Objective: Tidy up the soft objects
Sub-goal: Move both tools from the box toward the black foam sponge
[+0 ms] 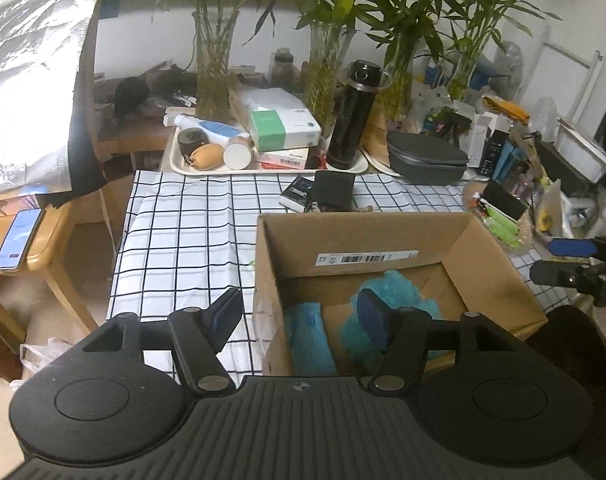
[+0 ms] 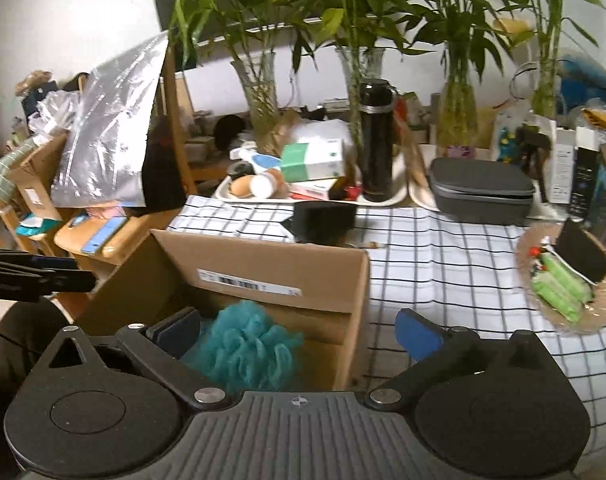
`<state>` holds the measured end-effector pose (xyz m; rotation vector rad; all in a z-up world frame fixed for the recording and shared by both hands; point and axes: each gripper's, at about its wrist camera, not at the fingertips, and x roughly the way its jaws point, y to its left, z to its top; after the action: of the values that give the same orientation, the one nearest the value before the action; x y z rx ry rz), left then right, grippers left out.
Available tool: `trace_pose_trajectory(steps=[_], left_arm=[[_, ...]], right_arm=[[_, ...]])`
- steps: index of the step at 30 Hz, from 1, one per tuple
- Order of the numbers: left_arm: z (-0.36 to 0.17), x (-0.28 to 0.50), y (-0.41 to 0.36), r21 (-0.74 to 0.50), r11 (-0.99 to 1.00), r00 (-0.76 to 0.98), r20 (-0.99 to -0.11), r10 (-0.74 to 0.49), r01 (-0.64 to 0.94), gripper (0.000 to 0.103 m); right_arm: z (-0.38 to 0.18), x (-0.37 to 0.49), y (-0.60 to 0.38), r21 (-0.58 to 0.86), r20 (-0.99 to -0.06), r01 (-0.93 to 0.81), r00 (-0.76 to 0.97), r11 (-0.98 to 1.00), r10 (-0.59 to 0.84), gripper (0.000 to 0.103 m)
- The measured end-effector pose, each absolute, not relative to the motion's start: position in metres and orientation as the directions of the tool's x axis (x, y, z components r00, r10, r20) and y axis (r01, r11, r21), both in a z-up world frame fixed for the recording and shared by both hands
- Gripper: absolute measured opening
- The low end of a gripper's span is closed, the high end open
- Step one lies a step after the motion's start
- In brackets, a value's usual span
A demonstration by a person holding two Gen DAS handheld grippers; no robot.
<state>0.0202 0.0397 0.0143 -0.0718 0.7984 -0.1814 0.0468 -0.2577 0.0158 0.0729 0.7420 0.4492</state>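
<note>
- Your left gripper [image 1: 299, 312] sat nearest the lens, its jaws apart and gripping nothing; one blue-padded finger hung outside the cardboard box [image 1: 499, 264], over the checked tablecloth [image 1: 183, 240], and the other hung inside the box, so the pair straddled the box's near left wall.
- Below that gripper, inside the box, lay a folded teal cloth [image 1: 307, 332] against the left wall, and just beside it the fluffy teal bath pouf [image 1: 399, 284] — both resting on the box floor, with no pad pressing on either.
- Your right gripper [image 2: 299, 332] stood spread very wide, empty as well; its left finger reached into the box next to the pouf [image 2: 247, 344], while its right finger hung outside the box's right wall above the tablecloth [image 2: 443, 272].
- You could see a white barcode label [image 2: 249, 282] stuck on the box's inner far wall.
- Beyond the box stood a black flask [image 1: 353, 116] on a cream tray [image 1: 175, 160], a green-and-white tissue pack [image 1: 283, 124] beside it, and a grey zip case [image 1: 427, 158] to the right.
- Farther back, glass vases of bamboo [image 2: 259, 80] lined the wall — and a phone [image 1: 17, 238] lay on a wooden chair at the left.
</note>
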Motion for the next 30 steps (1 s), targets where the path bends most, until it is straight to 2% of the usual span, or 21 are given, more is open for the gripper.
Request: trace_pose_trajectory(steps=[7, 19, 22, 30], left_arm=[[0.034, 0.014, 0.042, -0.089, 0.985, 0.690, -0.705, -0.168, 0.150, 0.063], [0.043, -0.005, 0.051, -0.127, 0.971, 0.726, -0.645, -0.237, 0.204, 0.070], [0.043, -0.004, 0.052, -0.135, 0.969, 0.731, -0.638, -0.244, 0.205, 0.074], [0.043, 0.000, 0.061, -0.141, 0.971, 0.740, -0.629, -0.239, 0.194, 0.075]], right_arm=[[0.034, 0.053, -0.260, 0.238, -0.637, -0.354, 0.646, 0.905, 0.420, 0.103], [0.086, 0.055, -0.239, 0.182, -0.615, -0.388, 0.672, 0.904, 0.413, 0.103], [0.089, 0.053, -0.239, 0.195, -0.608, -0.380, 0.677, 0.904, 0.416, 0.103], [0.083, 0.053, -0.241, 0.196, -0.621, -0.372, 0.669, 0.907, 0.408, 0.103]])
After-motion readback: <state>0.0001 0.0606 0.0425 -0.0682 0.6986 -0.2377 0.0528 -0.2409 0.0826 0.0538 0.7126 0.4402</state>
